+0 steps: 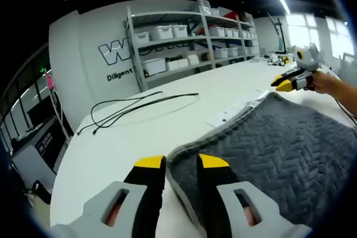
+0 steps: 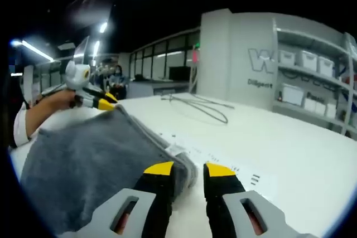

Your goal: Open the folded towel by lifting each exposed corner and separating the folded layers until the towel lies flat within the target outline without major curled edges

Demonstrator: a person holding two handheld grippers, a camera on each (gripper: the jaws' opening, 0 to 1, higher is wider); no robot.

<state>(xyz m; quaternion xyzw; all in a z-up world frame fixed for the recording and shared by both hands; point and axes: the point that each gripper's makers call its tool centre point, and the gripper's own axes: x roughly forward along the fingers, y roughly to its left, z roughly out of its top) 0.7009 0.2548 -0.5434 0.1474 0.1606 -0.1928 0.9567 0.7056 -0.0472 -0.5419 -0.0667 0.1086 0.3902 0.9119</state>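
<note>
A grey towel (image 1: 279,149) with a herringbone weave lies on the white table (image 1: 111,149), one edge spanning between my two grippers. My left gripper (image 1: 181,163) has its yellow-tipped jaws narrowly apart, one on each side of the near corner, and looks shut on it. In the right gripper view it appears at the far left (image 2: 106,104), where the towel's (image 2: 89,160) corner rises up to its tips. My right gripper (image 2: 189,169) pinches the other corner of that edge, and it also appears far off in the left gripper view (image 1: 281,83).
A white sheet with printed marks (image 1: 234,112) (image 2: 223,160) lies beside the towel. Black cables (image 1: 139,104) (image 2: 201,104) loop across the table beyond it. Shelves with white bins (image 1: 184,43) (image 2: 312,82) line the wall. A person's hand (image 1: 329,85) (image 2: 50,107) holds each far gripper.
</note>
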